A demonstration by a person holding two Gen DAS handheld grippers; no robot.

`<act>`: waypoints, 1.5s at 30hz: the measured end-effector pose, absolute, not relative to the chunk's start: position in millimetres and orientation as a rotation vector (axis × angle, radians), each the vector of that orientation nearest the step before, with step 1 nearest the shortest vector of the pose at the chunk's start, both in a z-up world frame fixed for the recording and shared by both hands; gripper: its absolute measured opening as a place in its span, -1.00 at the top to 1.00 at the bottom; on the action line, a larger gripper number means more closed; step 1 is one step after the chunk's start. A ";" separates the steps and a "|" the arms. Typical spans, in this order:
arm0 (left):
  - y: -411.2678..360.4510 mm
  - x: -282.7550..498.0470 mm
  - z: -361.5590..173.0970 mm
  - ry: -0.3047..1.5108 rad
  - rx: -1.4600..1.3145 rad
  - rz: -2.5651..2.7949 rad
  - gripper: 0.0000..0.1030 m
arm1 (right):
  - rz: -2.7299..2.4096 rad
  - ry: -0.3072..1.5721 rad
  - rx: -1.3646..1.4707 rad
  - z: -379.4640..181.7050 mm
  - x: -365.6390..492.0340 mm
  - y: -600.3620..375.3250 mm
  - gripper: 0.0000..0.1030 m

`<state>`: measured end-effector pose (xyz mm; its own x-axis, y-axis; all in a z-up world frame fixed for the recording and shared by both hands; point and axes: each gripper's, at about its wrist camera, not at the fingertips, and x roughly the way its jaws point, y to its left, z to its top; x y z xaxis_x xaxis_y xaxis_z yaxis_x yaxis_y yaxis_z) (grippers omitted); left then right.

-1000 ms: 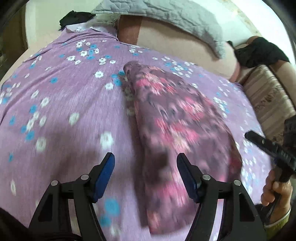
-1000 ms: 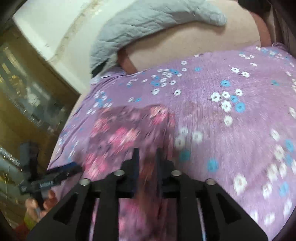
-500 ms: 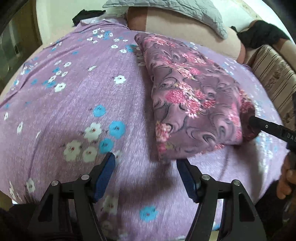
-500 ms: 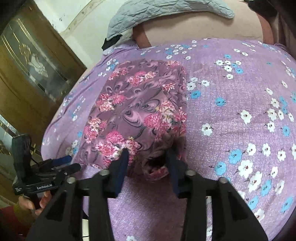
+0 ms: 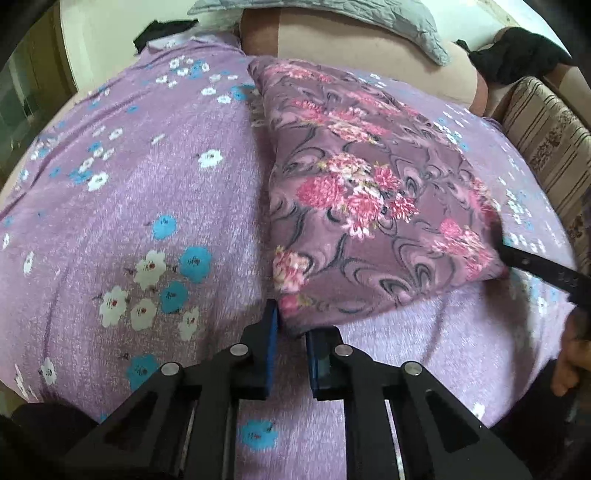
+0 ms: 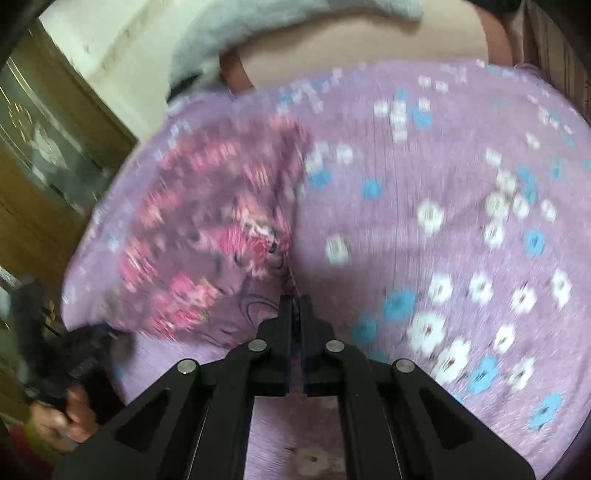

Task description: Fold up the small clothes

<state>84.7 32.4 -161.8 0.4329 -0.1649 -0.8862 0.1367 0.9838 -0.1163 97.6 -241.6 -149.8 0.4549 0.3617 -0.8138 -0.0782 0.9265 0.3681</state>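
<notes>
Grab step for next fold: floral garment (image 5: 369, 206) lay on purple bedspread (image 5: 147, 184), L gripper (image 5: 291, 325) closing on its 6 o'clock corner, R gripper (image 6: 295, 306) clamped on near edge at 4 o'clock; next needs both lifting together toward 12.

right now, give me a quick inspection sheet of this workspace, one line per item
surface: purple flowered sheet covers the bed, fairly smooth.
job's things: one floral garment, folded into a rough rectangle, lying on the sheet.
clutter: grey quilt and dark cloth at the far edge, off the sheet.
grippers: left gripper closing on the garment's near left corner, cloth between its jaws; right gripper shut on the near right corner.
cables: nothing seen.
surroundings: striped upholstery on one side, wooden glass-fronted cabinet on the other, pale wall behind.
</notes>
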 end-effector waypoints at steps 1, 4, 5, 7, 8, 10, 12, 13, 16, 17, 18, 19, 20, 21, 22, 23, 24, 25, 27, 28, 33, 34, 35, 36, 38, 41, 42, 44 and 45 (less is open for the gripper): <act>35.0 80.0 -158.5 1.115 -0.033 -0.204 0.75 | 0.258 1.068 0.296 -149.1 95.9 -242.1 0.90; 42.6 63.1 -138.5 1.079 -0.051 -0.285 0.74 | 0.175 1.041 0.292 -132.6 88.7 -249.5 0.82; 44.2 59.2 -131.6 1.060 -0.060 -0.314 0.74 | 0.154 1.011 0.289 -124.1 86.1 -251.4 0.81; 44.4 56.1 -116.7 1.018 -0.100 -0.377 0.74 | 0.170 0.919 0.328 -101.9 83.1 -253.8 0.81; 42.5 57.7 -112.1 1.001 -0.121 -0.402 0.74 | 0.200 0.889 0.349 -95.1 84.5 -251.1 0.81; 33.0 62.0 -106.3 0.972 -0.147 -0.446 0.66 | 0.306 0.863 0.394 -88.5 97.9 -236.5 0.81; 23.5 74.2 -115.1 0.991 -0.142 -0.462 0.64 | 0.368 0.898 0.435 -98.5 119.1 -220.6 0.81; 20.7 79.5 -123.8 1.021 -0.133 -0.457 0.62 | 0.361 0.920 0.428 -105.0 126.7 -215.1 0.81; 16.8 93.7 -160.6 1.142 -0.103 -0.396 0.65 | 0.282 1.043 0.372 -139.6 142.8 -205.2 0.84; 20.3 92.3 -164.0 1.134 -0.133 -0.401 0.65 | 0.270 1.050 0.362 -146.5 143.1 -206.6 0.92; 21.7 90.7 -162.4 1.128 -0.142 -0.405 0.64 | 0.273 1.036 0.382 -149.9 138.0 -212.5 0.94; 22.4 90.4 -160.9 1.130 -0.144 -0.405 0.64 | 0.265 1.035 0.392 -149.1 135.2 -215.5 0.94; 23.6 89.7 -158.3 1.131 -0.147 -0.405 0.60 | 0.253 1.034 0.393 -146.6 131.6 -218.1 0.94; 24.2 87.9 -155.2 1.128 -0.152 -0.404 0.53 | 0.242 1.020 0.390 -139.9 124.0 -221.4 0.88; 25.6 85.5 -151.7 1.123 -0.154 -0.400 0.48 | 0.240 1.010 0.388 -136.0 119.1 -222.7 0.86; 26.2 82.6 -146.6 1.114 -0.148 -0.391 0.36 | 0.238 1.001 0.383 -131.1 114.2 -223.9 0.86; 29.5 81.8 -145.3 1.106 -0.142 -0.382 0.20 | 0.238 0.990 0.376 -125.0 107.4 -225.1 0.86; 30.6 78.1 -139.4 1.092 -0.131 -0.364 0.12 | 0.244 0.973 0.374 -118.3 99.4 -225.4 0.85; 34.5 70.4 -127.9 1.065 -0.115 -0.331 -0.01 | 0.265 0.946 0.378 -108.0 85.8 -228.0 0.85; 34.8 69.6 -123.0 1.056 -0.111 -0.321 -0.02 | 0.270 0.941 0.374 -104.0 81.6 -228.2 0.85; 47.8 50.5 -98.7 1.017 -0.098 -0.265 -0.30 | 0.302 0.922 0.368 -88.3 55.9 -219.3 0.68; 50.5 48.4 -94.3 1.010 -0.088 -0.254 -0.34 | 0.305 0.916 0.367 -84.8 48.6 -218.0 0.59; 53.4 43.8 -90.3 1.002 -0.074 -0.237 -0.43 | 0.306 0.910 0.364 -82.5 42.7 -217.6 0.27; 54.7 39.0 -86.9 0.993 -0.055 -0.214 -0.50 | 0.310 0.897 0.355 -79.4 34.6 -215.6 0.01; 54.3 29.5 -82.4 0.977 -0.018 -0.182 -0.56 | 0.311 0.886 0.337 -75.9 23.7 -213.0 -0.07; 56.2 15.5 -77.6 0.964 0.035 -0.161 -0.59 | 0.313 0.884 0.310 -72.3 7.4 -207.7 -0.17; 56.8 11.2 -77.0 0.962 0.049 -0.159 -0.60 | 0.312 0.879 0.291 -70.9 1.2 -205.6 -0.25; 56.7 5.2 -77.6 0.969 0.075 -0.149 -0.62 | 0.314 0.874 0.262 -68.8 -7.8 -202.3 -0.40; 56.1 3.0 -78.7 0.978 0.085 -0.143 -0.62 | 0.315 0.872 0.251 -67.8 -11.4 -200.4 -0.52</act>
